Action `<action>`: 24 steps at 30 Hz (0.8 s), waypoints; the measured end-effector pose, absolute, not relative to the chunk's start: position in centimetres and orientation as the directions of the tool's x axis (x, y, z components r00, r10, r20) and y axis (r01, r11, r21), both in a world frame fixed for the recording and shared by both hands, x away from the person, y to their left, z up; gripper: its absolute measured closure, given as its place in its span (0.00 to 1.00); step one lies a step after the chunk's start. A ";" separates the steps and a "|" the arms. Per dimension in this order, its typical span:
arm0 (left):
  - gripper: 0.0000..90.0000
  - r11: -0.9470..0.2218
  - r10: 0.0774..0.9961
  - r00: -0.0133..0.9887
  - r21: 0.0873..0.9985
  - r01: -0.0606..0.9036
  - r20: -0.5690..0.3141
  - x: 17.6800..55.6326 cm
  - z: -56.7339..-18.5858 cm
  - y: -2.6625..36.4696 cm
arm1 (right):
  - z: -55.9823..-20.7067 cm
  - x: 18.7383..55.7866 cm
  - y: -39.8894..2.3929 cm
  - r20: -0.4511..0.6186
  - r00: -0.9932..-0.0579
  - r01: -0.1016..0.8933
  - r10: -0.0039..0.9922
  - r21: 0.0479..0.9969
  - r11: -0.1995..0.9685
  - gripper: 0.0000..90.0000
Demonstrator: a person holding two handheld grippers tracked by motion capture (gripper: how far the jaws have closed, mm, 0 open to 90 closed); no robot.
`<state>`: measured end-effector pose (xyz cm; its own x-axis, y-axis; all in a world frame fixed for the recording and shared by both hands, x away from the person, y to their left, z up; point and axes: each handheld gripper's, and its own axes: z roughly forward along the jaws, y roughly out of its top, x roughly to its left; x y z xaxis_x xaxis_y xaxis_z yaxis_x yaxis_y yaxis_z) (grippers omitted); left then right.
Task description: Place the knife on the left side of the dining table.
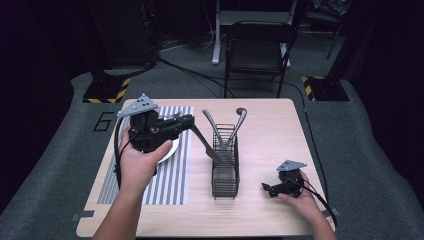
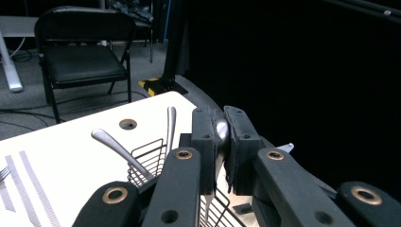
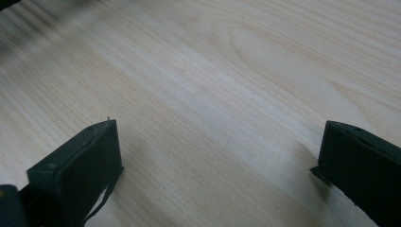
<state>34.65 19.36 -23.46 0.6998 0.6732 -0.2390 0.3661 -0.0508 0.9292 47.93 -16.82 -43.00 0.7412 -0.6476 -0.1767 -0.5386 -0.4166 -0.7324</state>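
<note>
a: two bare forearms are seen at the near edge of the light wooden table (image 1: 270, 135). what is gripped by the left gripper (image 1: 187, 121)?

b: a long silver metal utensil (image 1: 204, 143) is clamped between its black pads (image 2: 203, 146); in the left gripper view the shiny metal (image 2: 221, 130) is pinched tight. the utensil is held above the table, slanting down, with its lower end at the rim of the black wire cutlery basket (image 1: 225, 167).

a: what is held in the basket?

b: two silver metal handles (image 1: 212, 124) are leaned apart in it, rising above its far end. a white round plate (image 1: 170, 150) is seen on the grey-striped placemat (image 1: 175, 165), just under the left hand.

a: and the right gripper (image 1: 267, 187)?

b: it is rested low near the table's right front corner, well apart from the basket. its jaws are spread wide over bare wood, with nothing between them.
</note>
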 end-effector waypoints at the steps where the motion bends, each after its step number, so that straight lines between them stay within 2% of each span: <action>1: 0.93 -0.046 0.674 0.698 0.929 0.367 -0.242 34.6 -23.4 19.5 | -43.0 47.9 -16.8 -0.177 0.742 -0.538 -0.647 -0.732 -0.417 0.00; 8: 0.93 -0.021 0.686 0.682 0.930 0.366 -0.253 34.9 -23.2 21.1 | -43.0 47.9 -16.8 -0.177 0.741 -0.538 -0.647 -0.732 -0.417 0.00; 24: 0.93 0.097 0.711 0.611 0.909 0.406 -0.349 36.1 -24.4 24.7 | -43.0 47.9 -16.8 -0.176 0.741 -0.538 -0.648 -0.733 -0.417 0.00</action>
<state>36.08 24.74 -24.36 0.6110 0.7106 -0.3489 0.4061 0.0969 0.9087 47.92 -16.82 -43.00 0.7412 -0.6478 -0.1763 -0.5383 -0.4165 -0.7326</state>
